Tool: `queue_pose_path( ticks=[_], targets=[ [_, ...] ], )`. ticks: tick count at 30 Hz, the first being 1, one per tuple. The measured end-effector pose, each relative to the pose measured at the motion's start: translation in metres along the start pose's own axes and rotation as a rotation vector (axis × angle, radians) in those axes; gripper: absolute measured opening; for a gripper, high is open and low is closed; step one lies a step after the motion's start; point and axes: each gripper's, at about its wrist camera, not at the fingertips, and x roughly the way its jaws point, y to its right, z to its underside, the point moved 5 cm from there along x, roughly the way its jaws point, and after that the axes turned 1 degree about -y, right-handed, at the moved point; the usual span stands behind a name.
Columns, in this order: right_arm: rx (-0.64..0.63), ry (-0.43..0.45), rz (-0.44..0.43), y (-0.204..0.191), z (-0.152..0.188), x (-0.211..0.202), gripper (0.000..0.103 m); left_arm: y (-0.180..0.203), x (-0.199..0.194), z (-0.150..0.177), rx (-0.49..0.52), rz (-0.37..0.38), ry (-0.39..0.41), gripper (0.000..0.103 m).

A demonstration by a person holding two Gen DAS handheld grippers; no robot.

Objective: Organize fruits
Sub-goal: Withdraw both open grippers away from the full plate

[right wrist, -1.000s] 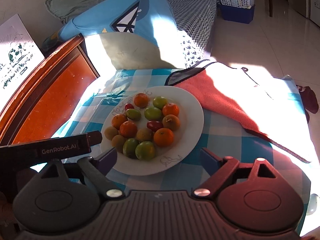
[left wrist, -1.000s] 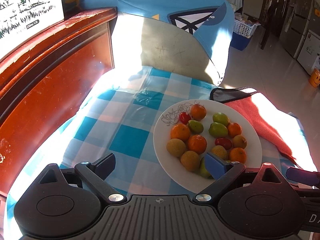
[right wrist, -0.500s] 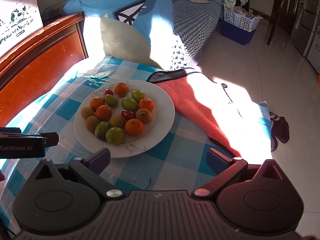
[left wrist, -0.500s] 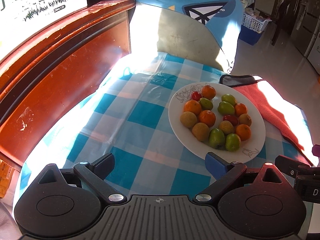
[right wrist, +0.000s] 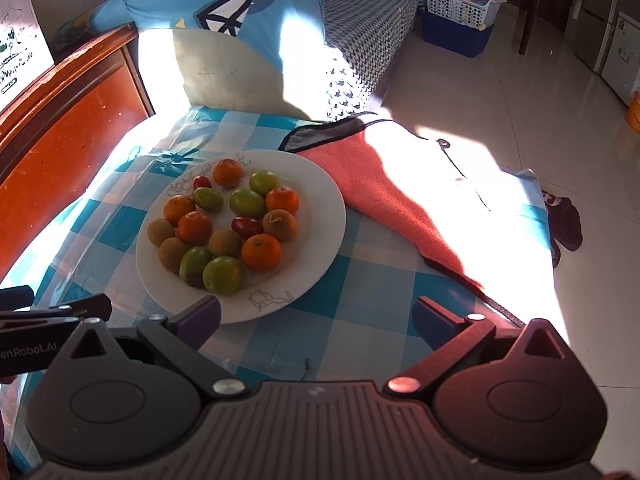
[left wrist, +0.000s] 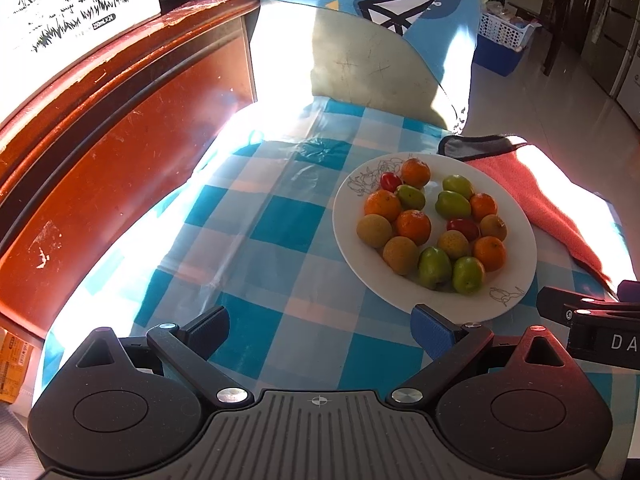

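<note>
A white plate (left wrist: 516,280) (right wrist: 320,216) sits on the blue checked tablecloth and holds several oranges (left wrist: 414,226), green fruits (left wrist: 434,266), brown fruits (left wrist: 400,254) and two red ones (left wrist: 462,228). My left gripper (left wrist: 320,330) is open and empty, hovering above the cloth just left of the plate's near rim. My right gripper (right wrist: 316,316) is open and empty, with its left finger over the plate's near rim. Each gripper shows at the edge of the other's view.
A coral towel (right wrist: 384,188) lies on the table right of the plate. A red-brown wooden headboard (left wrist: 100,160) runs along the left. A blue cushion (right wrist: 224,40) stands behind the table. The tiled floor (right wrist: 540,120) drops away on the right.
Both grippers have drawn back from the plate and stayed open. The fruit on the plate has not moved.
</note>
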Motion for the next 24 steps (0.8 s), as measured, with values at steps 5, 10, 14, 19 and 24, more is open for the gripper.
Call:
queue_pose_path(
  ticks=[5, 10, 14, 19, 24],
  targets=[
    [-0.026, -0.012, 0.028, -0.005, 0.002, 0.006, 0.101, 0.002, 0.007, 0.001, 0.002, -0.01, -0.016, 0.098],
    [-0.043, -0.016, 0.037, -0.009, 0.002, 0.009, 0.101, 0.004, 0.012, 0.0, -0.009, 0.006, -0.032, 0.098],
    [-0.042, -0.024, 0.046, -0.008, 0.002, 0.011, 0.101, 0.006, 0.014, 0.0, 0.008, -0.014, -0.031, 0.098],
    [-0.04, -0.017, 0.048, -0.008, 0.0, 0.012, 0.101, 0.007, 0.015, -0.001, 0.009, -0.017, -0.029, 0.098],
    [-0.038, -0.019, 0.048, -0.009, -0.001, 0.013, 0.101, 0.005, 0.016, -0.003, 0.005, -0.023, -0.033, 0.098]
  ],
)
